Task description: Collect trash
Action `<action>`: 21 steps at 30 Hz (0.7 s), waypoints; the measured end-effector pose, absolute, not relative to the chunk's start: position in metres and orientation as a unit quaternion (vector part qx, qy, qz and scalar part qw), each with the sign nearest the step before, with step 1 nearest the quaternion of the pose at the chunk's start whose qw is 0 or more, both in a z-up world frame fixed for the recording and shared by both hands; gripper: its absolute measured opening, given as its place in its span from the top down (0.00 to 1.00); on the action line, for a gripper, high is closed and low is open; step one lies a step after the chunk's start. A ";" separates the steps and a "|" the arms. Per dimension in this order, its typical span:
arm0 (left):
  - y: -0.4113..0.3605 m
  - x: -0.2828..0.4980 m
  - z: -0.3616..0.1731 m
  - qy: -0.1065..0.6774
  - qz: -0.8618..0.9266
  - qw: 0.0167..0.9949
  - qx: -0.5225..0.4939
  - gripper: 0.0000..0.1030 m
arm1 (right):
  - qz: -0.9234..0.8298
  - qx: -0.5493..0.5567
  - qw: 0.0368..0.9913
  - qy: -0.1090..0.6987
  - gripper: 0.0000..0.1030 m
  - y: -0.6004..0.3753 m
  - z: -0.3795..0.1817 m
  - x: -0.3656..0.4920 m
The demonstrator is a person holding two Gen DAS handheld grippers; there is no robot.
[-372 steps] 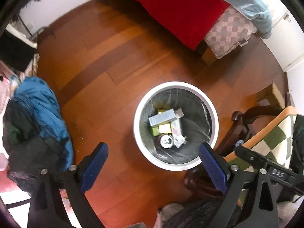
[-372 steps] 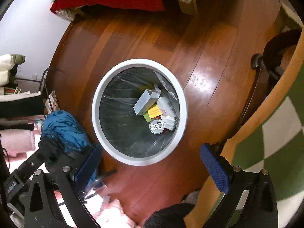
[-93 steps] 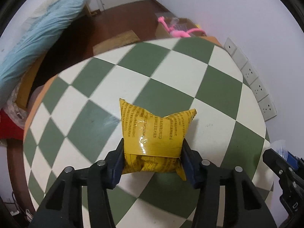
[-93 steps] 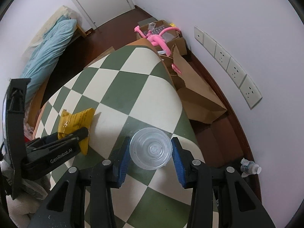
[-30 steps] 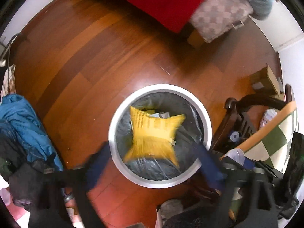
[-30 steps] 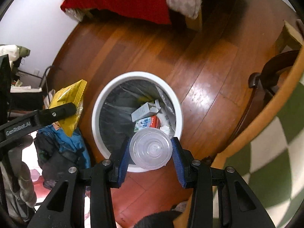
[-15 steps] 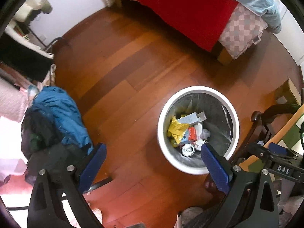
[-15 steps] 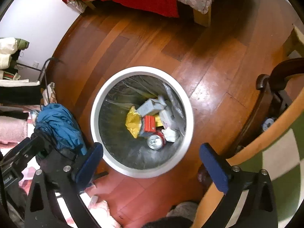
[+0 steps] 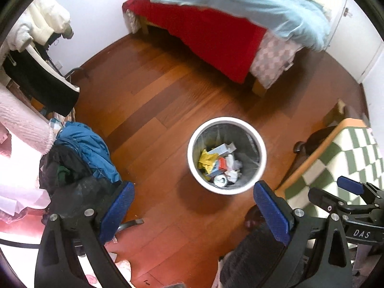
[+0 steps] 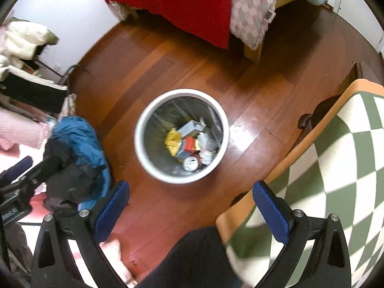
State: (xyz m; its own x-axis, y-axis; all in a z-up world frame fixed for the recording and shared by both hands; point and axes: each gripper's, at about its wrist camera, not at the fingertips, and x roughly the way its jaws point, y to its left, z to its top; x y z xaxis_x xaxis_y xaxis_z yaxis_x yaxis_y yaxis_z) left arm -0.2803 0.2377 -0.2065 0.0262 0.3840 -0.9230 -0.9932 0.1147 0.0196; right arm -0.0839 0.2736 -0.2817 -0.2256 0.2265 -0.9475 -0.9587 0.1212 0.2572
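Both grippers, left gripper (image 9: 192, 206) and right gripper (image 10: 190, 204), wide apart, holding nothing. Trash in white bin (image 9: 260, 144), middle of frame. Yellow bag (image 9: 206, 160) soft, light, crinkly. Pinch its edge.

Bare floor (image 9: 153, 110) rings the bin (image 9: 260, 144); clothes pile (image 9: 79, 158) left, table (image 9: 336, 163) right.

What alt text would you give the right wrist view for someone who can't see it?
Open blue-padded tongs, holding nothing, look down on a white trash bin on a wooden floor; inside lie a yellow wrapper, a can and cartons. A green-checked table sits right.
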 end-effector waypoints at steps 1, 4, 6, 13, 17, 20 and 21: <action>0.232 -0.281 -0.197 0.414 0.557 0.622 -0.361 0.02 | 0.575 -0.336 0.520 0.535 0.00 0.267 -0.272 -0.084; 0.213 -0.282 -0.167 0.399 0.554 0.636 -0.358 0.02 | 0.593 -0.327 0.518 0.522 0.00 0.245 -0.235 -0.084; 0.200 -0.283 -0.149 0.390 0.553 0.646 -0.355 0.02 | 0.605 -0.315 0.514 0.521 0.00 0.229 -0.210 -0.083; 0.161 -0.298 -0.101 0.360 0.534 0.667 -0.374 0.02 | 0.646 -0.290 0.493 0.505 0.00 0.185 -0.129 -0.089; 0.149 -0.307 -0.081 0.340 0.528 0.676 -0.386 0.02 | 0.668 -0.278 0.478 0.498 0.00 0.167 -0.093 -0.091; 0.142 -0.310 -0.068 0.331 0.521 0.684 -0.390 0.02 | 0.680 -0.263 0.467 0.500 0.00 0.157 -0.070 -0.089; 0.140 -0.311 -0.063 0.327 0.520 0.686 -0.391 0.02 | 0.683 -0.260 0.465 0.500 0.00 0.155 -0.065 -0.088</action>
